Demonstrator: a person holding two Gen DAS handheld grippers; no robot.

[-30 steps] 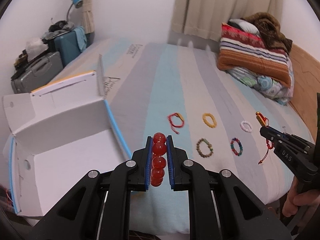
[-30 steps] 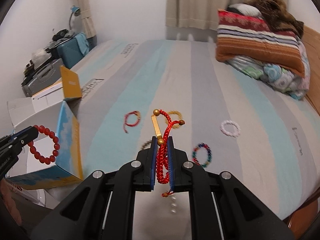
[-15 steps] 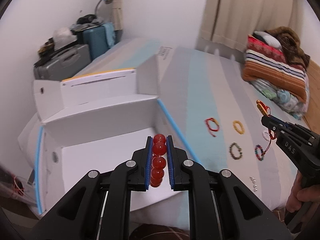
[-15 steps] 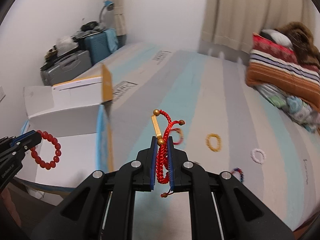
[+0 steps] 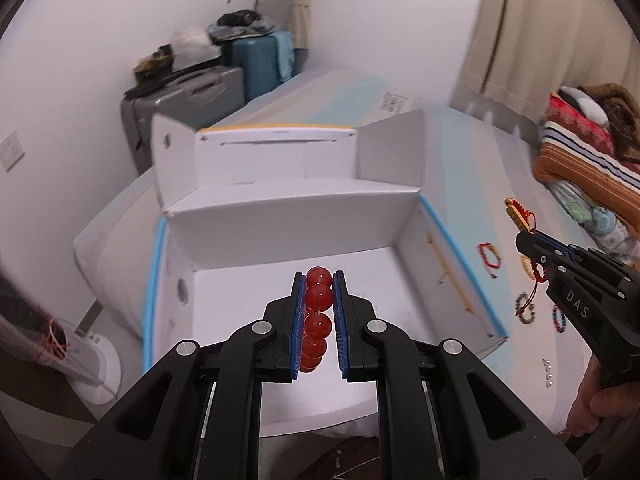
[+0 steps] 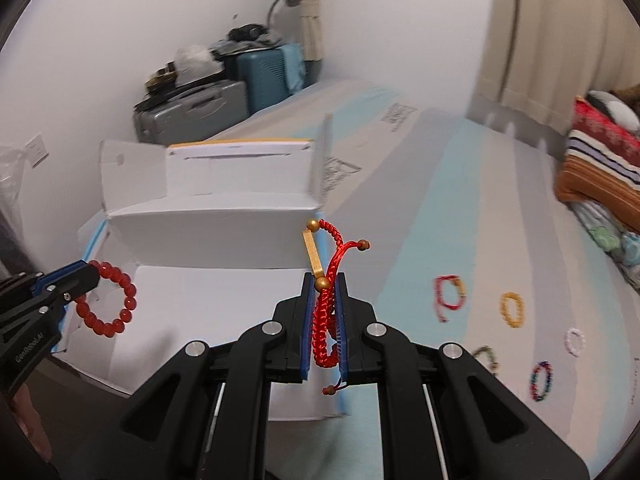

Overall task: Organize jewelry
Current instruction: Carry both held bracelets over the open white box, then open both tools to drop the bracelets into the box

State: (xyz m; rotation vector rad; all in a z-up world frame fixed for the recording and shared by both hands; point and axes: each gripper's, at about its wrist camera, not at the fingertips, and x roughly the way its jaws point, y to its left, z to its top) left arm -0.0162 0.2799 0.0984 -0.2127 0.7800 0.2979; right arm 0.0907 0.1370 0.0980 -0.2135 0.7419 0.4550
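Box (image 5: 304,236) walls stand open-topped on the bed's (image 6: 460,216) edge, its white floor bare. Above it, the left gripper (image 5: 319,320) clenches the bead bracelet (image 5: 318,300), loop hanging downward. Right gripper (image 6: 325,320), over the box's blue right rim, clenches the red cord bracelet (image 6: 326,304), its gold bar pointing up.

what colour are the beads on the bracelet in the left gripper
Red, glossy round beads on the bracelet; clearest in the right wrist view.
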